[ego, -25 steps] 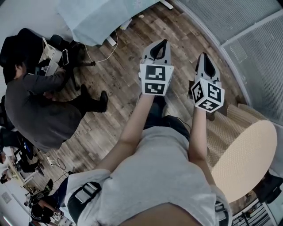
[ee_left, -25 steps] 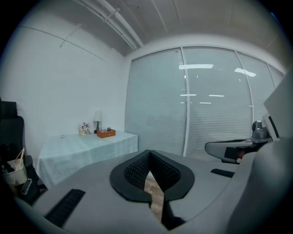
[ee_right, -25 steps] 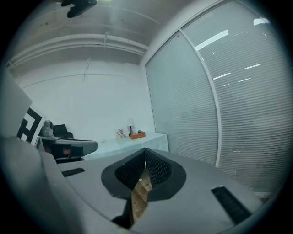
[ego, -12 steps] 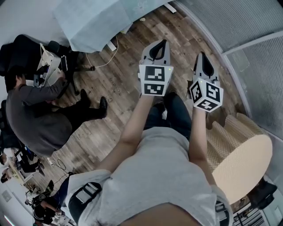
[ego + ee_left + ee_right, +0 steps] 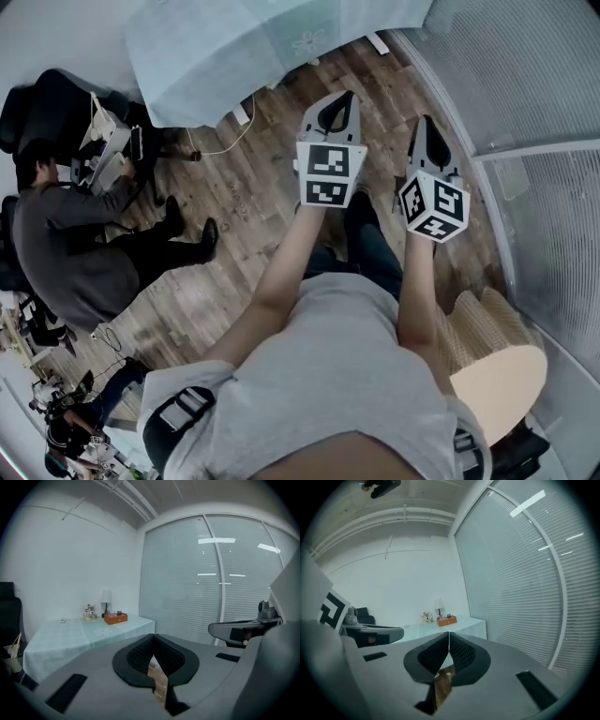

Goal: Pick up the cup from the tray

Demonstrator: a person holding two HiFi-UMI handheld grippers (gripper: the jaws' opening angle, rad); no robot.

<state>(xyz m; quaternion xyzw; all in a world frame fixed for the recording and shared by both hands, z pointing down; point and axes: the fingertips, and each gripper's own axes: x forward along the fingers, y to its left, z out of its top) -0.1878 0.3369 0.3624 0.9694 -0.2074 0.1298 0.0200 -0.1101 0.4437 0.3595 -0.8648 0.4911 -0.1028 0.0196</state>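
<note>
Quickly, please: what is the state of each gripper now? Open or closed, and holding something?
Left gripper: closed, holding nothing.
Right gripper: closed, holding nothing.

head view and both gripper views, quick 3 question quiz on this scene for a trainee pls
1. True or false: the grey left gripper grips something between its fingers.
2. Pick one: the orange-brown tray stands on A) the wooden floor, B) the table under the pale green cloth, C) the woven stool.
3. In the head view, at which side of the picture is the seated person in grey?

Key
1. False: the fingers are shut together with nothing between them.
2. B
3. Left
</note>
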